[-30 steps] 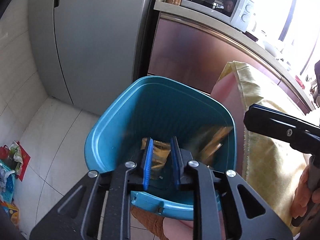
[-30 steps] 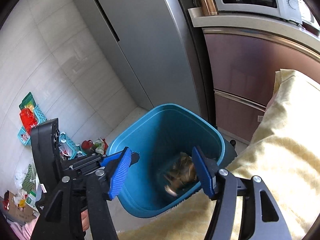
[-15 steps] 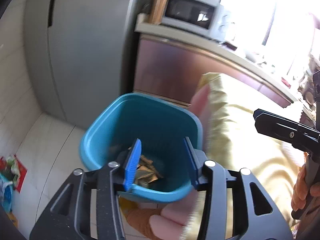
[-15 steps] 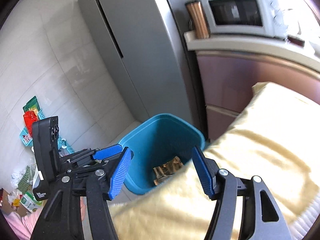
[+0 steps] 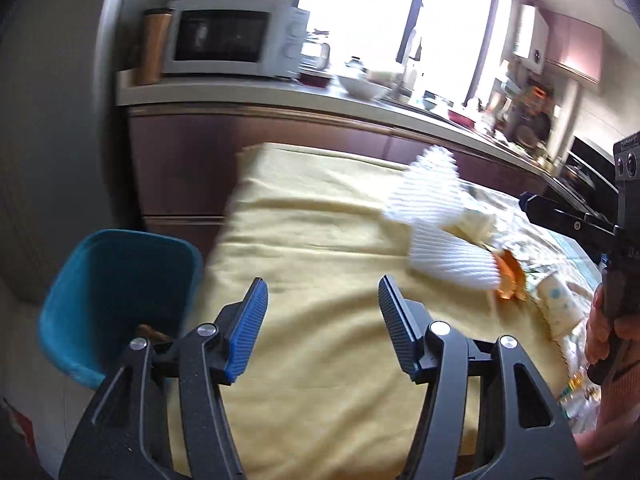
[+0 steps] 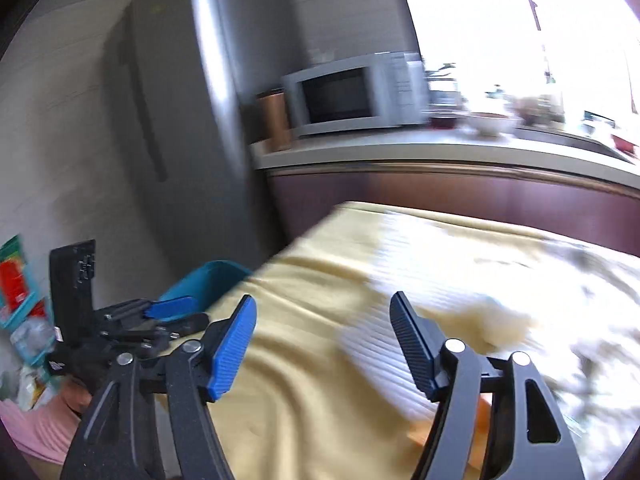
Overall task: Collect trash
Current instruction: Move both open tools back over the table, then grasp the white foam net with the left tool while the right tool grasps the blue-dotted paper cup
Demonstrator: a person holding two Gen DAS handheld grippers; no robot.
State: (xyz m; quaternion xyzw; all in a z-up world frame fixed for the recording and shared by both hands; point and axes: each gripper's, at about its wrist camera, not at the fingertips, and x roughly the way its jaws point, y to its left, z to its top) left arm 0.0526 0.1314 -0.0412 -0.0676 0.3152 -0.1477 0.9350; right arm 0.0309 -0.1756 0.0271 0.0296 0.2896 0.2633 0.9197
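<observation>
— What stood along the back?
— A white microwave (image 5: 236, 38) sat on the counter (image 5: 248, 94), a copper canister (image 5: 154, 46) just beside it, with a grey fridge (image 6: 188, 120) at the counter's end.
— And nearer?
— A yellow cloth (image 5: 320, 264) covered the table.

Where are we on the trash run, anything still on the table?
Done: some trash lies in the blue bin. In hand: nothing; left tool and right tool have just been opening, empty. Left: white ribbed wrapper, orange scrap and other litter on the yellow cloth.
</observation>
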